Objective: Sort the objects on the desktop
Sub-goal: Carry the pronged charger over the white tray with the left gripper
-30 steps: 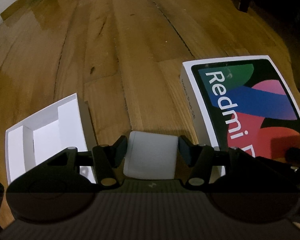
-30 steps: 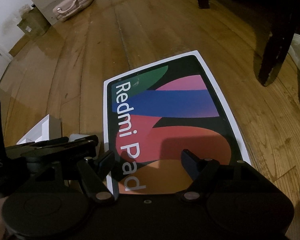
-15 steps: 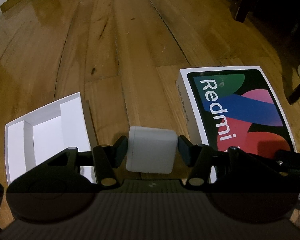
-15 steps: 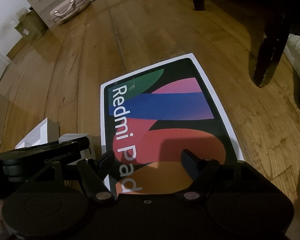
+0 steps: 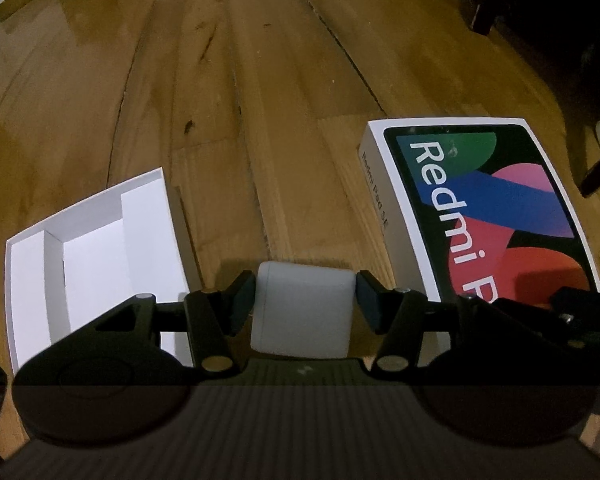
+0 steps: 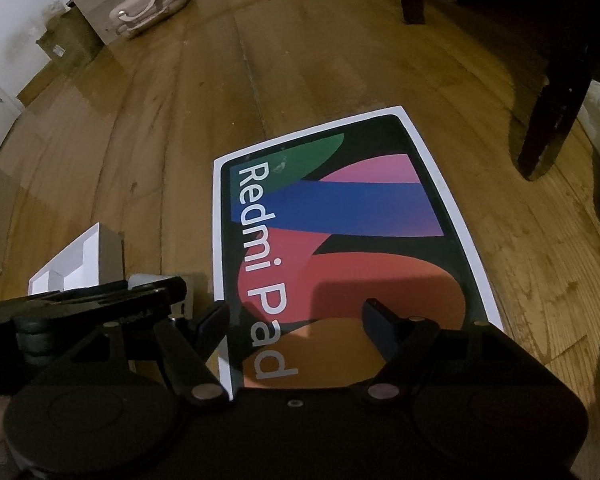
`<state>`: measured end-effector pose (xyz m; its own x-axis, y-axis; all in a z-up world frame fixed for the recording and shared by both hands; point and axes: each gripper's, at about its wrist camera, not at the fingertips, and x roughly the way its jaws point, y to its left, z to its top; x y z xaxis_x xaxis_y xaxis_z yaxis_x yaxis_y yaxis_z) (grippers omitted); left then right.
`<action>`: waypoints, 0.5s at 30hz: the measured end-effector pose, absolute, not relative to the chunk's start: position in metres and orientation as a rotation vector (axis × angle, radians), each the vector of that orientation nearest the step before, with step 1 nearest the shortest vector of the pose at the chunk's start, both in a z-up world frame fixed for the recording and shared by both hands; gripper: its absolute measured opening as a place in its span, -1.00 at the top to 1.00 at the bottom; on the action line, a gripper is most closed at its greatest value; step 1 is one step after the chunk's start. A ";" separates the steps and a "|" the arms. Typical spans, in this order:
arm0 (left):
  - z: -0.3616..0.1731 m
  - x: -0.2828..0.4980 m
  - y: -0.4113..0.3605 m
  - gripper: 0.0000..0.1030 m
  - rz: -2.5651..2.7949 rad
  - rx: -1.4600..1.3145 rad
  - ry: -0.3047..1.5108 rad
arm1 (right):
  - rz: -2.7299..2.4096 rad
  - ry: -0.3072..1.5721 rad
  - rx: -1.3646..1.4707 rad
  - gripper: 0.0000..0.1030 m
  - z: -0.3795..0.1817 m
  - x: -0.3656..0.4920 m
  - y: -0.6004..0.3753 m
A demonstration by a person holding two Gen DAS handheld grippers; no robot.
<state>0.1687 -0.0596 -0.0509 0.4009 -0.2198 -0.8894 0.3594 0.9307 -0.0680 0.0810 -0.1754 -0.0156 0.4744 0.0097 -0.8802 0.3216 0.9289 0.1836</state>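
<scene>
- While the left tool (image 5: 305,300) points steeply down over the brown wooden plank floor (image 5: 228,92), its two dark fingers are closed part-way on a small pale grey rounded block (image 5: 303,311), one pad pressing each side, so the block sits squarely between the fingertips.
- Left of that tool lies an open white cardboard tray with inner dividers (image 5: 92,248), resting on the floor just beside the left finger; its compartments look bare white.
- Between the tray and the big box runs a strip of bare planks, and the held block hangs over that strip.
- Right of the left tool lies a flat white-edged rectangular box printed "Redmi Pad" with green, blue, pink and red shapes (image 5: 488,208), flat on the floor.
- In the right wrist view, the right tool (image 6: 296,320) hangs over the near end of this same box, its fingers spread apart with nothing gripped between them; whether the tips touch the lid I cannot tell.
- Far right stands a dark wooden furniture leg (image 6: 556,108).
</scene>
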 end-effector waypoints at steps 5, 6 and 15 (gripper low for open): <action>-0.045 0.168 -0.059 -0.08 -0.378 0.148 1.103 | -0.195 1.065 0.352 -0.52 -0.016 0.081 -0.175; -0.044 0.167 -0.059 -0.10 -0.378 0.158 1.107 | -0.194 1.065 0.352 -0.52 -0.016 0.081 -0.175; -0.058 0.160 -0.064 -0.14 -0.371 0.208 1.123 | -0.194 1.066 0.352 -0.52 -0.015 0.080 -0.175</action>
